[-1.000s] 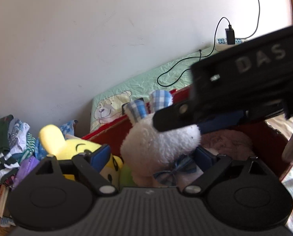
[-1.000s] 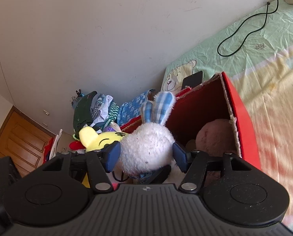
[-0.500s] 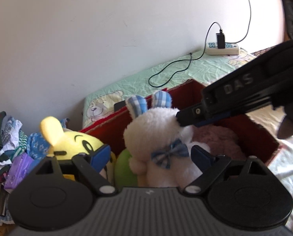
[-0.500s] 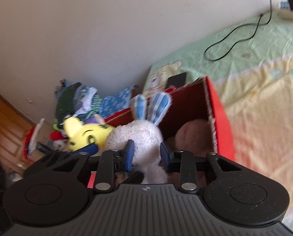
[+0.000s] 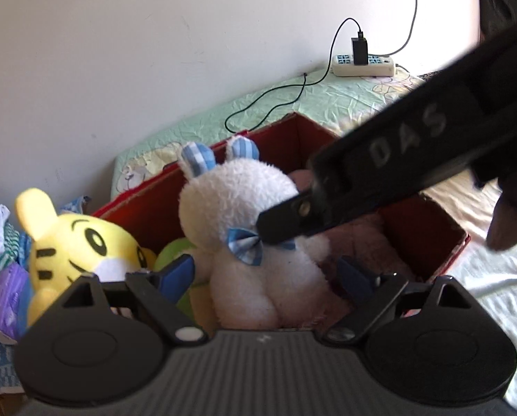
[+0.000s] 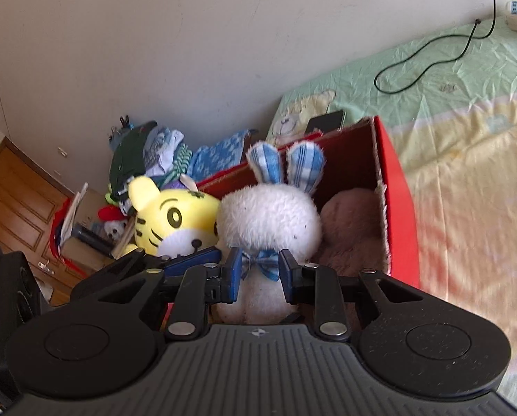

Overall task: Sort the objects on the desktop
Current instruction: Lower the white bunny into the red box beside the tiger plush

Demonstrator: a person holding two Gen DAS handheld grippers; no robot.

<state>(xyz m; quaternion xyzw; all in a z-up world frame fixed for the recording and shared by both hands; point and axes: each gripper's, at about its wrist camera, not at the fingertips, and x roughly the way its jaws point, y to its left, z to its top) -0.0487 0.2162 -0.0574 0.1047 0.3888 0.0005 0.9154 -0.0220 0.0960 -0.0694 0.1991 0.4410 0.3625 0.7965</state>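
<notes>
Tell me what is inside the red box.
The red box holds a white bunny, a brownish plush beside it, and a green item. Whatever lies beneath them is covered.

Both grippers, left gripper and right gripper, are black with blue pads, silver screws; one bears "DAS" lettering.

White bunny fluffy plush; red box matt cardboard; bedsheet crinkled cloth; claw matt plastic.
</notes>
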